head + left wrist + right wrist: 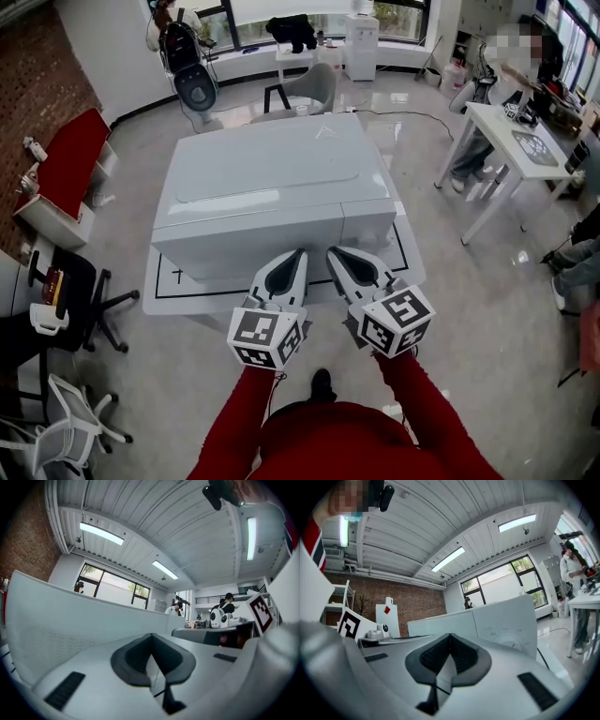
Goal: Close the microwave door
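A white microwave stands on a small white table in the middle of the head view. Its door lies flush with the front, next to the control panel. My left gripper and right gripper are side by side just in front of the microwave's front face, both shut with nothing between the jaws. In the left gripper view the left gripper points up along the white door. The right gripper looks at the control panel and its dial.
A red-topped cabinet and office chairs stand at the left. A white desk with seated people is at the right. A grey chair sits behind the microwave. A person stands at the back window.
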{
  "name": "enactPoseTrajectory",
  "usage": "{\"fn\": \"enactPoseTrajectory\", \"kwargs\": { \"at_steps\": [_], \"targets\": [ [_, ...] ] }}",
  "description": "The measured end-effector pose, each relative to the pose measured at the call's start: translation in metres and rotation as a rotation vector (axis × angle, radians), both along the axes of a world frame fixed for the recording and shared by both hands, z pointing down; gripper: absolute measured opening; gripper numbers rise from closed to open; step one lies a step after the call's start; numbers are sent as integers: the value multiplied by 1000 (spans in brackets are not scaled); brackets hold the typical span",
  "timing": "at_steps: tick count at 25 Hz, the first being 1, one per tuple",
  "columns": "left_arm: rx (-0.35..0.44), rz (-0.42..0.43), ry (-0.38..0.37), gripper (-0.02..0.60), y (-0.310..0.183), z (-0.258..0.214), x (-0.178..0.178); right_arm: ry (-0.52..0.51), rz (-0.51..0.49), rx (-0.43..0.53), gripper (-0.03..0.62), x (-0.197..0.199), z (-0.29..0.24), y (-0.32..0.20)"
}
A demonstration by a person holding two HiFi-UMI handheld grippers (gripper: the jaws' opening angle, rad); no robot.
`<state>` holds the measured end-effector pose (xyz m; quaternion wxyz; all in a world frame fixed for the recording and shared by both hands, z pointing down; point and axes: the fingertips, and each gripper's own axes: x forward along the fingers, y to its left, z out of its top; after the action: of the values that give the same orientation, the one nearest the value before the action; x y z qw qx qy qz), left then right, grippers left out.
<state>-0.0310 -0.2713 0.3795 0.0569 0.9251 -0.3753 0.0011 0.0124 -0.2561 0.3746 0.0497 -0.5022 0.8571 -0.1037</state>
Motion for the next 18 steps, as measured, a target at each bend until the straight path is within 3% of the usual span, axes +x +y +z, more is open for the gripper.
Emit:
{"fn": "enactPoseTrajectory", "kwargs": {
  "at_steps": [5, 10, 15, 18],
  "targets": [
    [29, 91, 49, 9, 25, -10, 0, -54, -77, 62, 14, 7, -19, 27],
    [45, 145, 34, 9, 54, -14, 1, -47, -107, 104, 14, 21, -28, 67],
    [74, 204, -14, 9, 95, -14, 1, 73, -76, 156, 14, 38, -19, 112],
    [81, 213, -21, 9, 120, -14, 0, 48, -50, 130, 14, 53, -12, 135]
  ]
}}
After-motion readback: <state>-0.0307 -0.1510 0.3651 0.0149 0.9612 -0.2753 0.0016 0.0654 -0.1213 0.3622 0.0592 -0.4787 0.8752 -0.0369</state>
